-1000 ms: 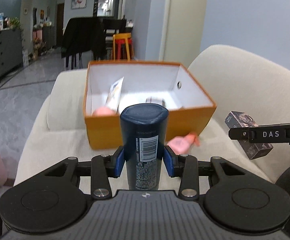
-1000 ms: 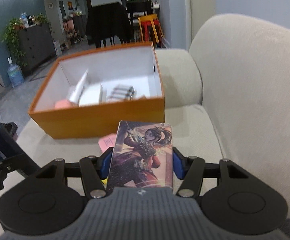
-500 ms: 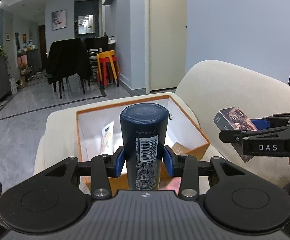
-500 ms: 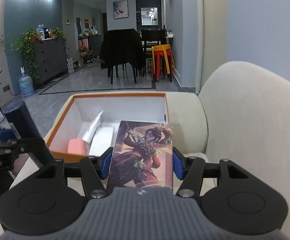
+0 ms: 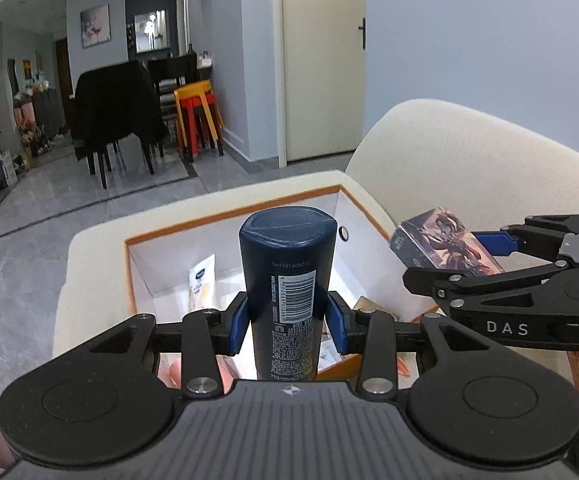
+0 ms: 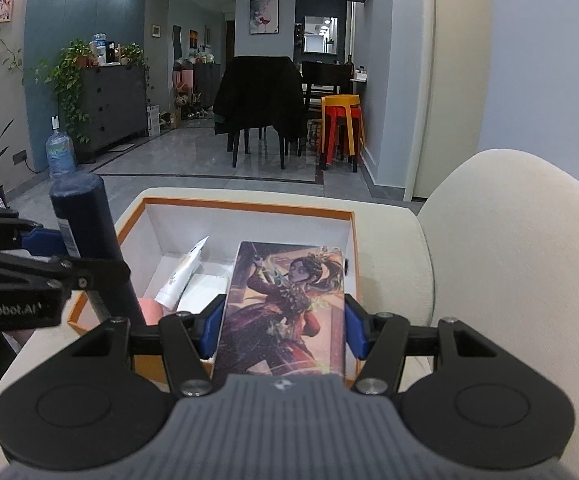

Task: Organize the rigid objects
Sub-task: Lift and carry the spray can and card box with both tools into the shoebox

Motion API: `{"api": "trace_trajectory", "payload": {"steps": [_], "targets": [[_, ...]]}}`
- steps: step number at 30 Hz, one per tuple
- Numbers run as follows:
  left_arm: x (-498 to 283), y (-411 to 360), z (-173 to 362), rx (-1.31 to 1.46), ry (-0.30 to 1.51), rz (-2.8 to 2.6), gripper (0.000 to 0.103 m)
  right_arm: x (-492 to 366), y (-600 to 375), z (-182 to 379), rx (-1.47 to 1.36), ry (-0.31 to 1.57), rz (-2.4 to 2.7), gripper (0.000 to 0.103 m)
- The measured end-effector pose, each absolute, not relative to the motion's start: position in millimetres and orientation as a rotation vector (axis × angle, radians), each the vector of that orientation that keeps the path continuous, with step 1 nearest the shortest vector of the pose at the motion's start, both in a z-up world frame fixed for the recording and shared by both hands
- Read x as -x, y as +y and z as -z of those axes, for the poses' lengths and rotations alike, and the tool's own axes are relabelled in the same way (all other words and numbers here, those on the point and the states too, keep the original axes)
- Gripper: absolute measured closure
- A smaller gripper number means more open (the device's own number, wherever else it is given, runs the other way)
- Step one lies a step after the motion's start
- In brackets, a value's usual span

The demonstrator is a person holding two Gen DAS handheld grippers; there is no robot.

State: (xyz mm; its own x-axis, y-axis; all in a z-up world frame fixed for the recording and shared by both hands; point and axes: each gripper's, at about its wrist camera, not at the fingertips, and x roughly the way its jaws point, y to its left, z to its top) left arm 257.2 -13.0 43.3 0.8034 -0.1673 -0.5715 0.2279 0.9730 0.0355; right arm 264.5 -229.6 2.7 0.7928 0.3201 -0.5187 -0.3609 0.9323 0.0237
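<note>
My left gripper (image 5: 286,326) is shut on a dark blue deodorant can (image 5: 287,280), held upright above the near edge of an orange box (image 5: 225,216) with a white inside. My right gripper (image 6: 285,330) is shut on a flat illustrated card box (image 6: 285,308), held over the orange box's near right part (image 6: 249,206). In the left wrist view the right gripper (image 5: 501,264) and its card box (image 5: 445,244) hover at the box's right side. In the right wrist view the can (image 6: 89,240) stands at the left.
The orange box sits on a cream sofa (image 6: 509,260). Inside lie a white pouch (image 6: 181,272), a white packet (image 6: 201,292) and a pink item (image 6: 151,310). Behind are a grey floor, dark chairs (image 6: 261,96) and red and yellow stools (image 6: 339,120).
Both grippers have risen and moved forward over the orange box with their objects still held. The box now sits lower in both views.
</note>
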Motion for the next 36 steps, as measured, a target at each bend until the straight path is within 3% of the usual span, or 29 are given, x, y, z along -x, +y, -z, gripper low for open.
{"api": "trace_trajectory", "payload": {"steps": [36], "targets": [[-384.3, -19.0, 4.9, -0.089, 0.936, 0.235, 0.059, -418.3, -187.0, 67.1, 0.203, 0.76, -0.401, 0.044]]}}
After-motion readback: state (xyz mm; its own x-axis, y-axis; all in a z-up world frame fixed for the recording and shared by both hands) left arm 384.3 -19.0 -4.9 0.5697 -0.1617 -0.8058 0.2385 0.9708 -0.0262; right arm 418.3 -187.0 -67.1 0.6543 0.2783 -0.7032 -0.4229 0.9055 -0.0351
